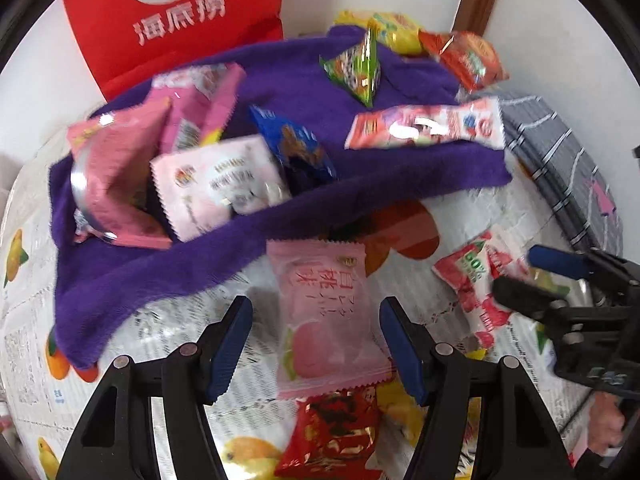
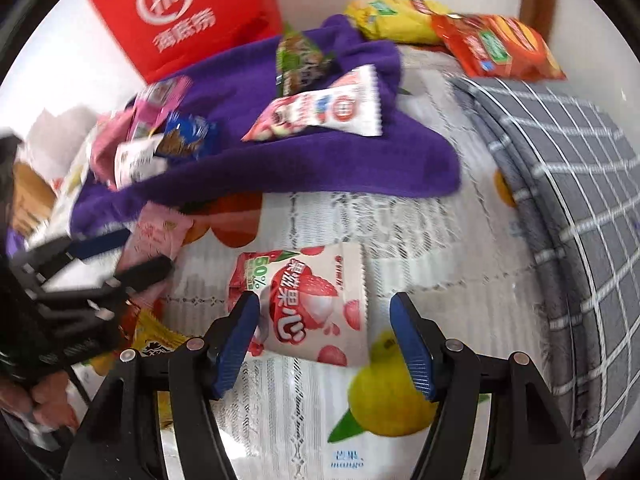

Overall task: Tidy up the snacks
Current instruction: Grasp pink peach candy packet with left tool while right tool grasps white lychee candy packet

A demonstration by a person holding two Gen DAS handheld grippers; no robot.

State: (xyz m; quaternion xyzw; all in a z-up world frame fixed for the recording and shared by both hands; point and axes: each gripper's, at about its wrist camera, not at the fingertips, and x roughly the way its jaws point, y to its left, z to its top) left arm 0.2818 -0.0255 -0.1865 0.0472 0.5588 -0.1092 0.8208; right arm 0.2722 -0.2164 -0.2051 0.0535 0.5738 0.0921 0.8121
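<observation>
Left claw [image 1: 316, 344] stood half open astride the pink packet [image 1: 324, 320], below the purple towel [image 1: 168, 280], gripping nothing; it should centre, then close. Right claw [image 2: 324, 344] gaped over the lychee packet [image 2: 304, 300].

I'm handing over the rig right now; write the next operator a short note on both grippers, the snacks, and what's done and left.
Left gripper: open, jaws either side of the pink peach packet on the fruit-print tablecloth, not gripping.
Right gripper: open over the lychee packet, nothing held.
Done: several packets sit in the metal bowl on the purple towel.
Left: both packets above, the red packet near the left gripper, the strawberry bar, the green pyramid pack, and the yellow bag and orange bag at the back.
</observation>
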